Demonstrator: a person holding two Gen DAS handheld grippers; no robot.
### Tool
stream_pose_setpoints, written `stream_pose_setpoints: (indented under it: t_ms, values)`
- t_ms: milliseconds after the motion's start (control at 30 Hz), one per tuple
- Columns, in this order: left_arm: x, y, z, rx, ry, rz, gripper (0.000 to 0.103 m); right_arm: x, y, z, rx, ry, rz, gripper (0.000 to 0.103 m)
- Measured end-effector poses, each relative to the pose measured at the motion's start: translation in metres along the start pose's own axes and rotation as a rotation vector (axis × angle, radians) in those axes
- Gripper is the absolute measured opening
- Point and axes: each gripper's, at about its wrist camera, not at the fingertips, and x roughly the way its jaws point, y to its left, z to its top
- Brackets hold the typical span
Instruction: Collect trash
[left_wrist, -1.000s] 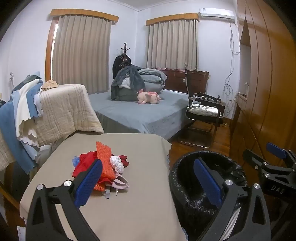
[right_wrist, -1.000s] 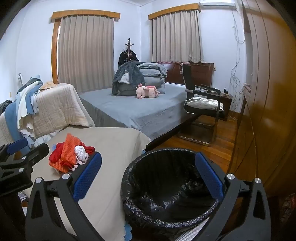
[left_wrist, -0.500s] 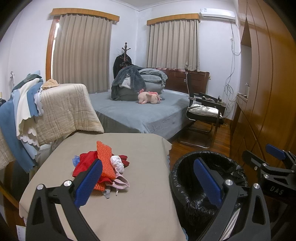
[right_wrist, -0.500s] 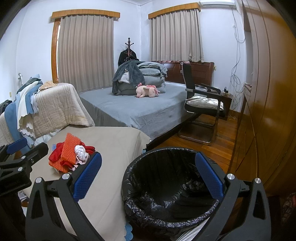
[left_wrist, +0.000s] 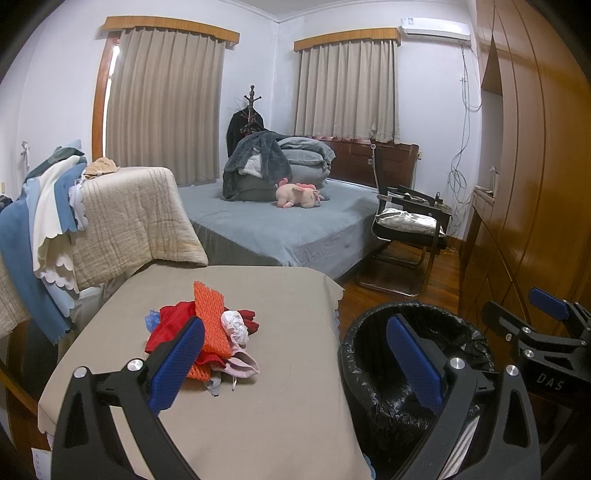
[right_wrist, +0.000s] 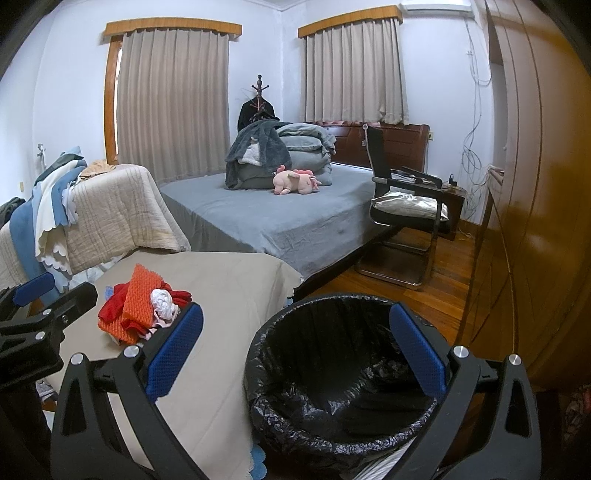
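The trash pile (left_wrist: 205, 334), orange netting atop red and pink scraps, lay on the beige-covered table (left_wrist: 258, 413). The left gripper (left_wrist: 295, 363) hung before it, jaws spread wide and empty, likely readying a grab. Rightward, the right gripper (right_wrist: 295, 354) gaped empty over the black-lined bin (right_wrist: 343, 373), which stood beside the table for short drops.

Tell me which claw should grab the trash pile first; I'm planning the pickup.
Left. The left claw is open with the trash pile just ahead, while the right claw faces the bin.
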Motion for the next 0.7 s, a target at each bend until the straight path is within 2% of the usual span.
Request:
stream_pose_setpoints:
  t_ms: [700]
  values:
    - [0.0007,0.0052,0.0007,-0.002,0.001,-0.001,0.097,0.0019,0.0021,-0.0006,0.000,0.003,0.000,0.098]
